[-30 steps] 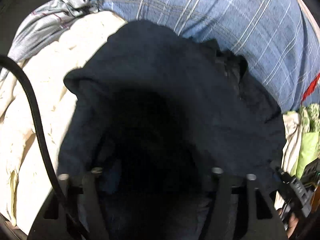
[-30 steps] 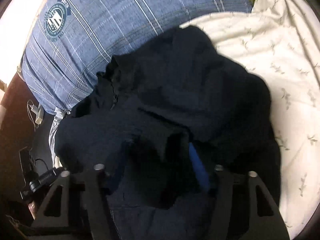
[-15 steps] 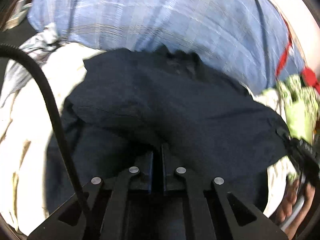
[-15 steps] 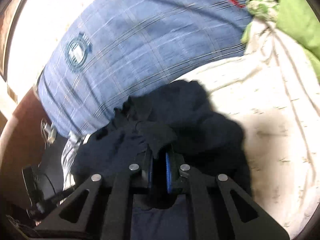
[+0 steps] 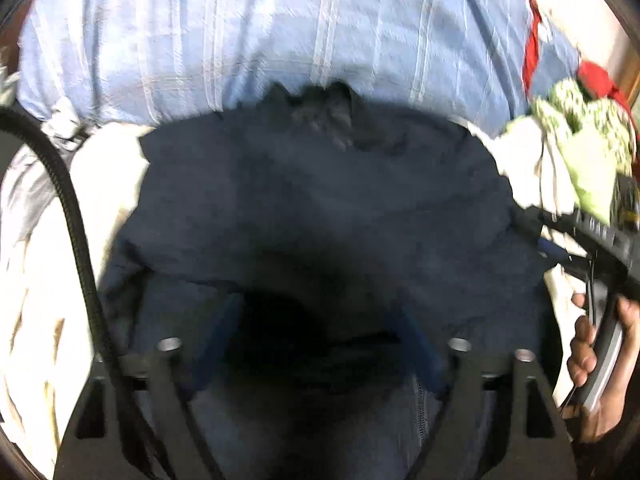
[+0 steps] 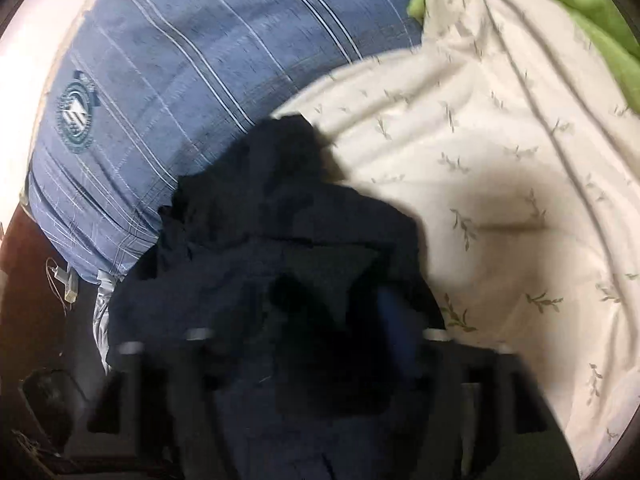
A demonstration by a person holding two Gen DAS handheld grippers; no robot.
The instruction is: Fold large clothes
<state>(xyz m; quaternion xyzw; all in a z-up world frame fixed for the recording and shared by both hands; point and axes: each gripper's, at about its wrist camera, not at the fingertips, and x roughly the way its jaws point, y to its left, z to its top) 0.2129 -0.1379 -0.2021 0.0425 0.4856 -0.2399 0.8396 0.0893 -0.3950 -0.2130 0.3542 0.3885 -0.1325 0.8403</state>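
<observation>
Navy cloth, a dark garment (image 5: 320, 208) with a zip line running down near the right prong, lies heaped on a cream bedsheet (image 6: 500, 200) sprigged with small green leaves; it fills the middle of both wrist views, its far edge touching a blue plaid pillow (image 5: 280, 28) at twelve o'clock. Left tongs (image 5: 316, 344) are spreading, their blue pads standing apart over a dark hollow in the fabric, pinching nothing. Right tongs (image 6: 316, 332) are likewise opening, blurred, with cloth bunched between the prongs but not pressed by them. On the pillow, at about ten o'clock in the right view, sits a round teal crest (image 6: 76, 118); its lettering is too small to read. Lime-green fabric (image 6: 592, 12) is piled at one o'clock there. At three o'clock in the left view a hand (image 5: 600, 364) grips the other tool's handle. A black cable (image 5: 76, 240) loops down at nine o'clock. No container shows.
</observation>
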